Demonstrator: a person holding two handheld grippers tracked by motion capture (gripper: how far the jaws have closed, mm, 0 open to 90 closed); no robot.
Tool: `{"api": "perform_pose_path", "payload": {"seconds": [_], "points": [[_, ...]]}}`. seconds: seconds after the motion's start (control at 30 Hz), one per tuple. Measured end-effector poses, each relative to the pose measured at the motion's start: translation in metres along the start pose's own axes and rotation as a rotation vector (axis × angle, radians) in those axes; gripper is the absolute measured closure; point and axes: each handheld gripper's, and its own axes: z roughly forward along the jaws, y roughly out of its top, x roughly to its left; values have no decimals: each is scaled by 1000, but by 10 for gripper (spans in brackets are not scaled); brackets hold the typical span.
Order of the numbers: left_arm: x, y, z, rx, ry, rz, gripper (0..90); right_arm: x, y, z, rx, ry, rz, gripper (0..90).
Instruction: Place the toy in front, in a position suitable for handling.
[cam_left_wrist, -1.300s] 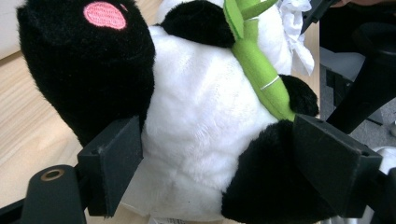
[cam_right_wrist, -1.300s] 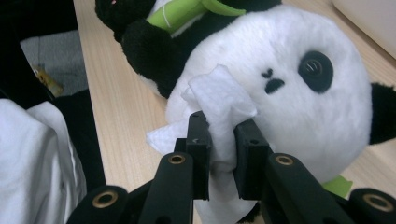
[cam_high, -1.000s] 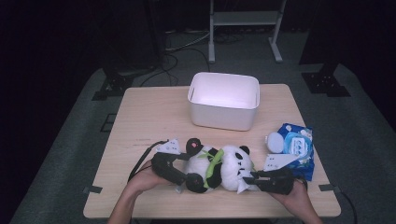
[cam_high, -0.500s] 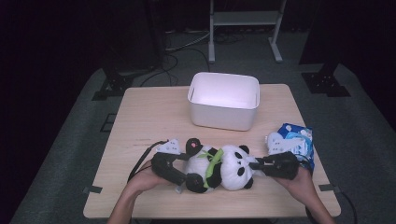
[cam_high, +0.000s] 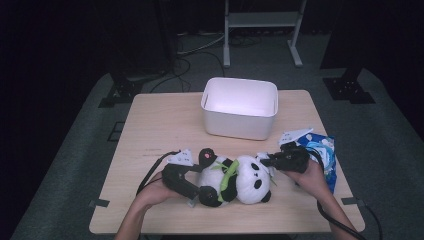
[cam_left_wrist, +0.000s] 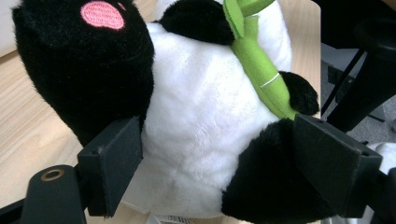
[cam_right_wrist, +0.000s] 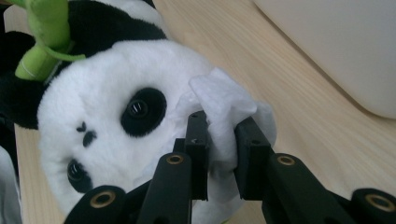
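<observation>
Wiping the panda's head with a tissue.
Left gripper (cam_left_wrist: 219, 177) clamps plush panda (cam_left_wrist: 205, 135) body; right gripper (cam_right_wrist: 222, 154) pinches wet wipe (cam_right_wrist: 224, 112) against its head. Next: likely drag the wipe across the fur.

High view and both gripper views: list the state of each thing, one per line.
Panda: lying on its side on the table.
Wipe: crumpled, pressed against the panda's head.
Bin: upright, open, empty.
Wipe pack: lying flat, flap raised.
Left hand-held gripper: clamped on the panda.
Right hand-held gripper: pinching the wipe.

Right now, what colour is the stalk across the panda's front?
Bright green; the bamboo stalk on the panda shows best in the left gripper view.
</observation>
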Motion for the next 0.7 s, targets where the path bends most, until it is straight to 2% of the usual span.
{"api": "perform_pose_path", "payload": {"seconds": [0.13, 0.47, 0.57, 0.7], "points": [[0, 0, 0, 1, 0, 5, 163, 4, 14, 1, 8, 7, -24, 767], [0, -1, 0, -2, 0, 8, 163, 32, 60, 24, 60, 54, -128, 766], [0, -1, 0, -4, -1, 6, 163, 36, 66, 27, 88, 49, -144, 766], [0, -1, 0, -4, -4, 8, 163, 30, 62, 23, 83, 42, -126, 765]]}}
